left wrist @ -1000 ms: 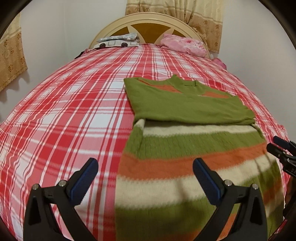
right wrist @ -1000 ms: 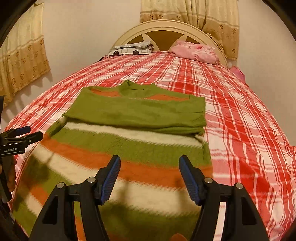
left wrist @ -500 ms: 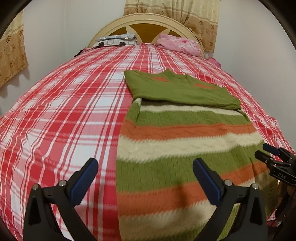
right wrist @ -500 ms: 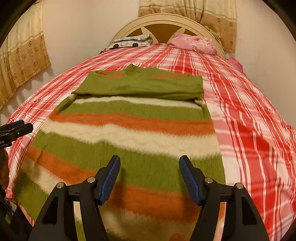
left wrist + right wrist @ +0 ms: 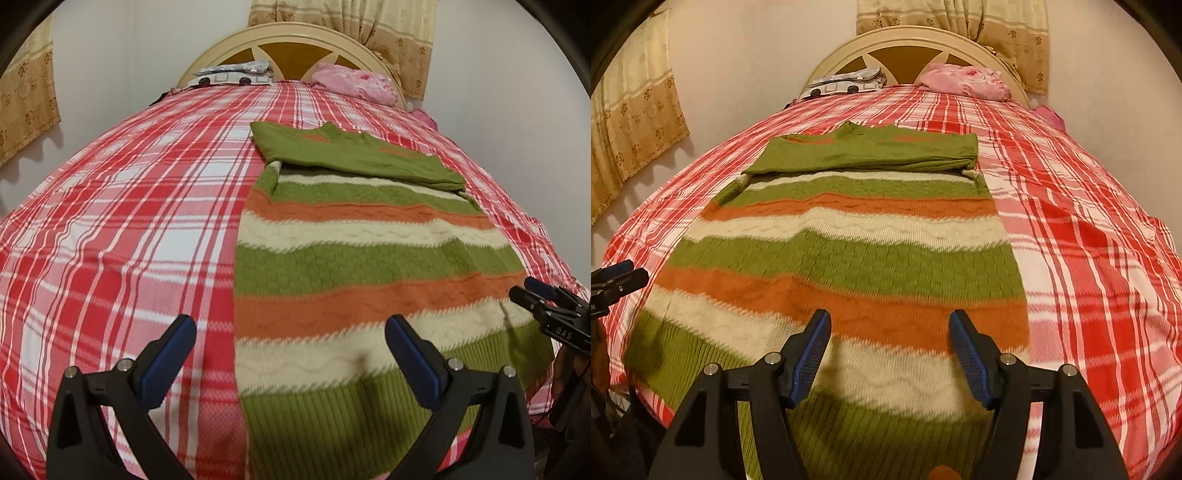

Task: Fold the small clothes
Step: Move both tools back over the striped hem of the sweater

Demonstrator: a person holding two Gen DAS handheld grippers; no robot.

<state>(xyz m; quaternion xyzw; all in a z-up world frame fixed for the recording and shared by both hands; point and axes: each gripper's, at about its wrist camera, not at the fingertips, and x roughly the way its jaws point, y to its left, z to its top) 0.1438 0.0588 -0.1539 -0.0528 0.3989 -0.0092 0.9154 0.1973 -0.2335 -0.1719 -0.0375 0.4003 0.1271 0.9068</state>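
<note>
sweater: striped knit sweater (image 5: 846,266) lies flat on the plaid bed cover (image 5: 110,229), toward the bed's right side; ribbed hem at the foot edge, collar toward the headboard (image 5: 908,44). Sleeves look already folded across the chest.
step (my read): sleeves in, hem-to-collar fold not yet done.
risk 1: uneven grab. Left gripper (image 5: 291,343) straddles the sweater's left side edge, right gripper (image 5: 888,345) sits above the hem's right half. If one bites deeper, the fold comes out skewed.
risk 2: pinching the bed cover along with the knit, esp. on the left, where one finger hangs over bare plaid.
risk 3: catching only the top knit layer; the back layer stays behind and bunches.
risk 4: hem lies right at the foot edge, so a pull toward the person could slide it off.
left gripper: jaws wide apart, empty, touching nothing I can see.
right gripper: jaws apart, narrower than left, empty, above the white stripe.
</note>
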